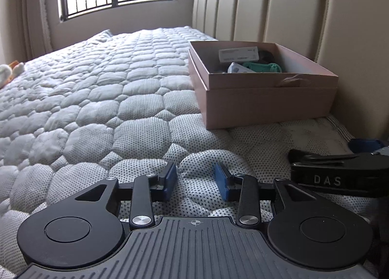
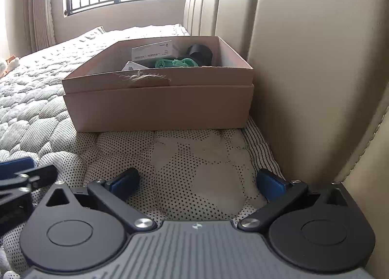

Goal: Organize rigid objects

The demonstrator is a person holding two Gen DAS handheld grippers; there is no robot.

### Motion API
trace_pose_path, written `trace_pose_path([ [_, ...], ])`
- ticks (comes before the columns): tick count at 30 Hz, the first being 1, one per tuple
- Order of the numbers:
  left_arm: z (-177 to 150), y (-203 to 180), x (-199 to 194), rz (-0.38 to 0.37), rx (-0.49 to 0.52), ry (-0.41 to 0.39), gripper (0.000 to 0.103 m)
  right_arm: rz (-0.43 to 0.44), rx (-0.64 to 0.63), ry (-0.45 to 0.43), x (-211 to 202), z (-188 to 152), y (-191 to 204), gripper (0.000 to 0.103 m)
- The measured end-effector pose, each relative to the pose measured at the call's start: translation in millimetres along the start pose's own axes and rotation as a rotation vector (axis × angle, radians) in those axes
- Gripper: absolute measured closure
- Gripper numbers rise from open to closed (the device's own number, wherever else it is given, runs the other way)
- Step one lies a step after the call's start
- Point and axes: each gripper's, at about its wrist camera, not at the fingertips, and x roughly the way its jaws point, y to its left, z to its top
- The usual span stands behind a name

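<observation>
1 open cardboard box (image 2: 158, 104) sits on the quilted, dotted mattress (image 1: 97, 109), against the padded headboard (image 1: 304, 12). Inside the box lie 4 things: 1 white carton (image 2: 152, 52), 1 green plastic piece (image 2: 176, 63), 1 black cylinder (image 2: 200, 54) and 1 pale item (image 1: 237, 67), all partly hidden by the wall. In front of the box, the left gripper (image 1: 197, 181) is half-spread and empty; the right gripper (image 2: 198, 184) is spread wide and empty.
</observation>
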Motion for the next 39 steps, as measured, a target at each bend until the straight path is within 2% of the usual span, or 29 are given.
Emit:
trace_pose_path([
  [15, 4, -5, 9, 0.015, 0.002, 0.001, 0.063, -0.026, -0.021, -0.001, -1, 0, 5, 0.0],
  [23, 2, -5, 7, 0.017, 0.008, -0.006, 0.063, -0.001, -0.008, -0.001, 2, 0, 1, 0.0],
  [30, 1, -12, 7, 0.053, 0.055, -0.011, 0.063, 0.002, -0.007, -0.011, 1, -2, 1, 0.0],
  [39, 1, -8, 8, 0.036, 0.035, -0.01, 0.063, -0.003, -0.01, -0.015, 1, -2, 2, 0.0],
])
